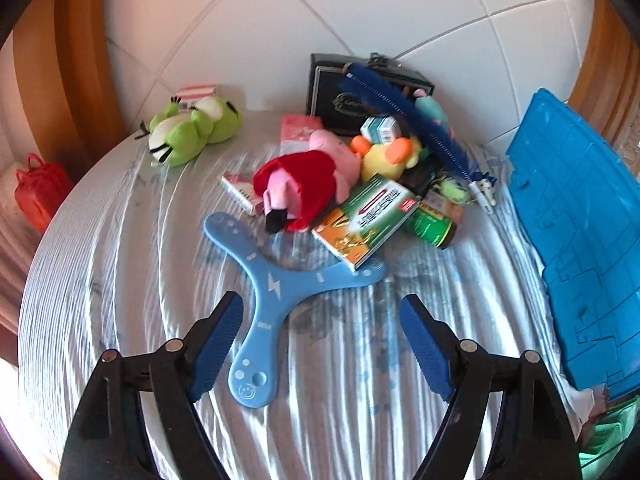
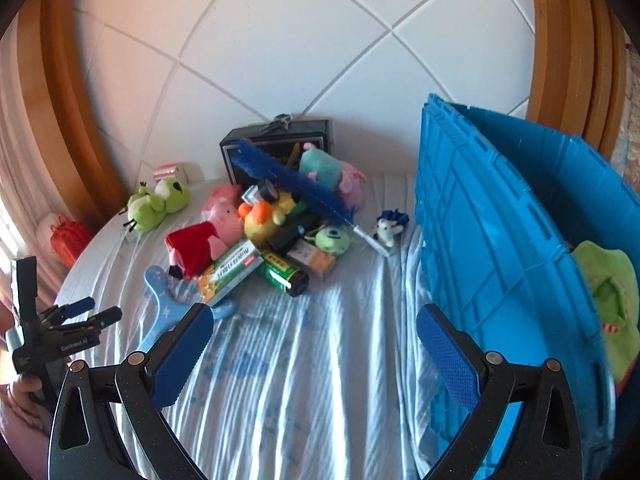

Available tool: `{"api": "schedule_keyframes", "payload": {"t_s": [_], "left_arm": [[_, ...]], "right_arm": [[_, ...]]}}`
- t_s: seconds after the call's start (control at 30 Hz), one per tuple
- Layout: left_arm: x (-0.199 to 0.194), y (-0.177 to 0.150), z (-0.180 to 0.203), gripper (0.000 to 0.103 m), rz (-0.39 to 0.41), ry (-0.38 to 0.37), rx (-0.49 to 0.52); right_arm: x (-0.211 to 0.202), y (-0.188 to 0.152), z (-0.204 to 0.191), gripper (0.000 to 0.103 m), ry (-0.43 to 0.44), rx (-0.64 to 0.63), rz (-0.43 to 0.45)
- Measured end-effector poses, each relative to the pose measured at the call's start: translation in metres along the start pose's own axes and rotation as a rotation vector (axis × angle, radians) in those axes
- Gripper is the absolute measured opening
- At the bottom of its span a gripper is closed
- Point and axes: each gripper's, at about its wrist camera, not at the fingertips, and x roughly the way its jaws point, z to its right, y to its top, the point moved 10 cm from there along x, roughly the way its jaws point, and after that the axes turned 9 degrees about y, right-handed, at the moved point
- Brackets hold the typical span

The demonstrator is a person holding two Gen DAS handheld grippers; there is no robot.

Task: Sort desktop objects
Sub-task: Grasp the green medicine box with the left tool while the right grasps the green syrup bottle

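Note:
A pile of objects lies on a striped cloth: a light blue boomerang (image 1: 267,292), a pink pig plush in red (image 1: 304,184), a green and orange box (image 1: 366,222), a yellow duck plush (image 1: 390,156), a green bottle (image 1: 430,226) and a blue brush (image 1: 404,116). My left gripper (image 1: 322,314) is open, its fingers over the boomerang's near arm. My right gripper (image 2: 314,332) is open and empty above bare cloth, left of a blue crate (image 2: 500,240). The left gripper also shows in the right wrist view (image 2: 90,310).
A green frog plush (image 1: 192,128) lies apart at the far left. A black box (image 1: 352,92) stands behind the pile against the white padded wall. The crate holds a green plush (image 2: 612,300). A red bag (image 1: 38,192) sits off the left edge.

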Motion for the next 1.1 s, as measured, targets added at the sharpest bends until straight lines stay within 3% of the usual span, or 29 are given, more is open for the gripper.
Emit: {"api": "schedule_keyframes", "payload": {"t_s": [0.2, 0.3, 0.43, 0.63, 0.8, 0.93, 0.97, 1.0, 1.1], "left_arm": [[0.06, -0.027, -0.016, 0.08, -0.109, 0.04, 0.022], [0.082, -0.024, -0.009, 0.08, -0.141, 0.017, 0.029], [0.103, -0.001, 0.021, 0.08, -0.127, -0.04, 0.082], [0.141, 0.033, 0.084, 0.08, -0.109, -0.094, 0.243], [0.171, 0.046, 0.121, 0.08, -0.065, -0.048, 0.329], [0.196, 0.053, 0.124, 0.08, -0.046, 0.026, 0.323], [0.199, 0.055, 0.121, 0.074, -0.051, 0.013, 0.299], [0.2, 0.056, 0.117, 0.062, -0.062, -0.008, 0.266], [0.196, 0.064, 0.107, 0.051, -0.058, -0.052, 0.216]], "right_arm": [[0.069, -0.024, 0.018, 0.103, 0.009, 0.046, -0.132], [0.104, -0.034, 0.03, 0.103, 0.002, 0.073, -0.198], [0.14, -0.04, 0.044, 0.103, -0.002, 0.105, -0.257], [0.188, -0.042, 0.054, 0.103, -0.017, 0.119, -0.322], [0.221, -0.032, 0.048, 0.103, -0.012, 0.088, -0.343], [0.249, -0.027, 0.038, 0.103, 0.007, 0.044, -0.365], [0.256, -0.027, 0.035, 0.103, 0.017, 0.033, -0.369], [0.264, -0.026, 0.032, 0.103, 0.028, 0.021, -0.371], [0.282, -0.022, 0.021, 0.103, 0.064, -0.018, -0.374]]}}
